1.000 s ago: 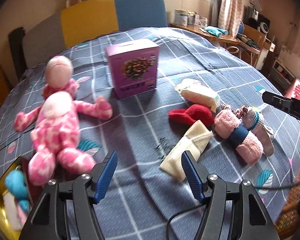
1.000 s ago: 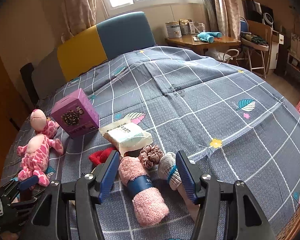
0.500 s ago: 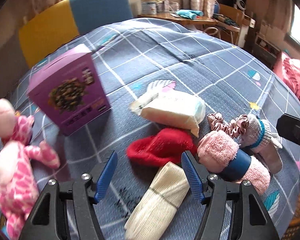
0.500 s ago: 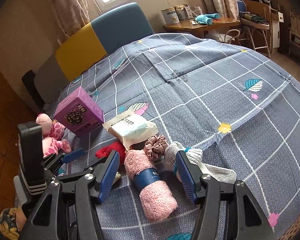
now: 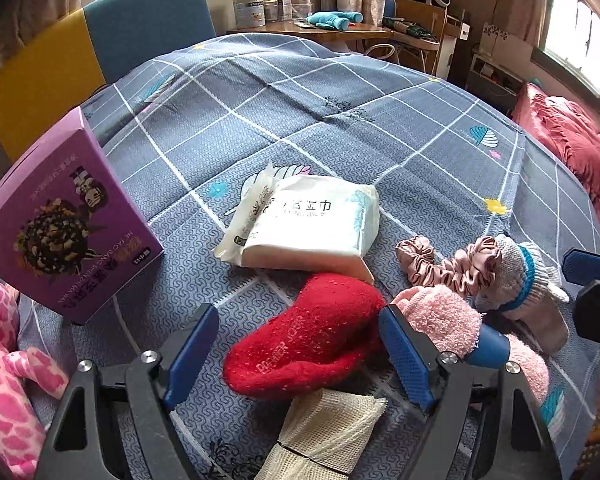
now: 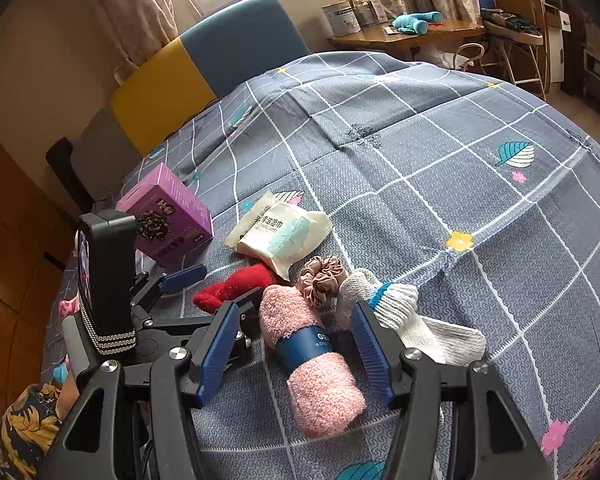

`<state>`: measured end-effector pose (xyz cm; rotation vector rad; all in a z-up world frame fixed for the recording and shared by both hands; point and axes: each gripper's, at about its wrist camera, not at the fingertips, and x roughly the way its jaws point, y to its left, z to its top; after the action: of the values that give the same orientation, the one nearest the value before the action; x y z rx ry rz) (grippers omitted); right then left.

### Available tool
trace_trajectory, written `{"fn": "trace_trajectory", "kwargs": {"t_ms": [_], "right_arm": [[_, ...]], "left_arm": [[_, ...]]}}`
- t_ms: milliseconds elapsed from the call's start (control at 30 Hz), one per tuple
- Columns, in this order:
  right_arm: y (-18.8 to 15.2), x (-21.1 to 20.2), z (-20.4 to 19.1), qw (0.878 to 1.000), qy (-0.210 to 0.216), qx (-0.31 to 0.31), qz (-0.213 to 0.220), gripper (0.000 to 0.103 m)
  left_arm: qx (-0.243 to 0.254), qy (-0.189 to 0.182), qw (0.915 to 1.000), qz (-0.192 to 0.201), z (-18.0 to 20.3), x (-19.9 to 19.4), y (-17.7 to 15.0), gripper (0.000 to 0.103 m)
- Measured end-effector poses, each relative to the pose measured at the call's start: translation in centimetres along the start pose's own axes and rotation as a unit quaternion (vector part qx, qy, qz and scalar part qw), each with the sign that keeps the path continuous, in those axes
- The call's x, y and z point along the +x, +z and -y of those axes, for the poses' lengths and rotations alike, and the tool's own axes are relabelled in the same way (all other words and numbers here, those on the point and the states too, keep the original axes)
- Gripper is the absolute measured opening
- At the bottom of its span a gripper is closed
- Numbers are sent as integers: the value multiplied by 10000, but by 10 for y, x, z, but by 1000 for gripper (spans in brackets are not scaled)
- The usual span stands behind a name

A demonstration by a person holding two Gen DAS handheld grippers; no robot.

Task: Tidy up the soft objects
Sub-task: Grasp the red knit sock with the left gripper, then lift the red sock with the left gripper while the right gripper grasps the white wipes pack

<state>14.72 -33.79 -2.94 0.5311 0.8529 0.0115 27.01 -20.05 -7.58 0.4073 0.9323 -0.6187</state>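
Observation:
My left gripper (image 5: 300, 354) is open, its blue fingers on either side of a red sock (image 5: 308, 340) lying on the bed. A cream sock roll (image 5: 328, 436) lies just below it. My right gripper (image 6: 296, 356) is open around a pink fluffy sock roll with a blue band (image 6: 312, 360). A pink scrunchie (image 6: 322, 280) and a white sock with a blue stripe (image 6: 400, 312) lie beside the roll. The red sock also shows in the right wrist view (image 6: 236, 284), with the left gripper (image 6: 204, 292) at it.
A white wet-wipes pack (image 5: 308, 220) and a purple box (image 5: 60, 224) sit behind the socks on the grey checked bedspread (image 5: 340, 92). A pink plush toy (image 5: 8, 364) lies at the left. A desk with tins (image 6: 404, 28) stands beyond the bed.
My left gripper has swung right from the plush toy and moved in close around the red sock. My right gripper has moved forward over the pink sock roll.

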Motion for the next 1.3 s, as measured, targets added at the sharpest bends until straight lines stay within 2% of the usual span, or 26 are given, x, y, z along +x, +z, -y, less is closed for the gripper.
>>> {"fn": "trace_trajectory", "kwargs": {"t_ms": [33,67,100,133,167,200,233,400,533,633,700,767,833,933,1100,1300], "right_arm": [[0,0,0,10000,-10,-8,3,59],[0,0,0,10000,-35,-22,10,59],[0,0,-1,10000,-62,-34,13,59],[-1,0,-1,10000,-79,-41,11,59],[-1,0,-1,9999,-94,-39,17,59],[-1,0,-1,9999,-109,-41,29,59],[-1,-1,-1,9999,-127,-45,45,59],[0,-2,0,9998,-179,-47,93,59],[1,4,-6,9997,-44,-194,-128,59],[10,18,-28,9948,-14,-907,-465,59],[20,28,-47,9864,-58,-1573,-463,60],[31,44,-62,9748,-124,-2156,-556,70],[44,66,-72,9604,-309,-2672,-728,71],[60,99,-80,9413,-561,-3181,-982,72],[68,148,-87,9108,-1028,-3728,-1442,73],[68,177,-88,8935,-1114,-3962,-1794,76]], "left_arm": [[0,-68,10000,28,0,-1,-1,78],[4,-85,10000,17,1,1,-1,65],[-15,-126,9999,-22,3,3,-1,57],[-63,-228,9997,-66,3,6,-2,43],[-145,-410,9990,-107,3,8,-2,34],[-256,-610,9978,-106,3,9,-3,26],[-312,-667,9973,-48,3,7,-3,23],[-627,-666,9952,338,-7,-23,-12,22],[-1071,-602,9904,634,-26,-57,-26,22],[-1486,-503,9849,729,-42,-82,-44,22],[-1730,-464,9806,801,-50,-97,-59,22],[-1989,-417,9753,861,-59,-111,-76,22],[-2209,-407,9704,886,-64,-121,-92,22],[-2201,-311,9698,1002,-62,-137,-111,22],[-2083,-340,9718,1055,-47,-155,-136,22],[-2036,-597,9726,951,-38,-160,-152,22]]}}
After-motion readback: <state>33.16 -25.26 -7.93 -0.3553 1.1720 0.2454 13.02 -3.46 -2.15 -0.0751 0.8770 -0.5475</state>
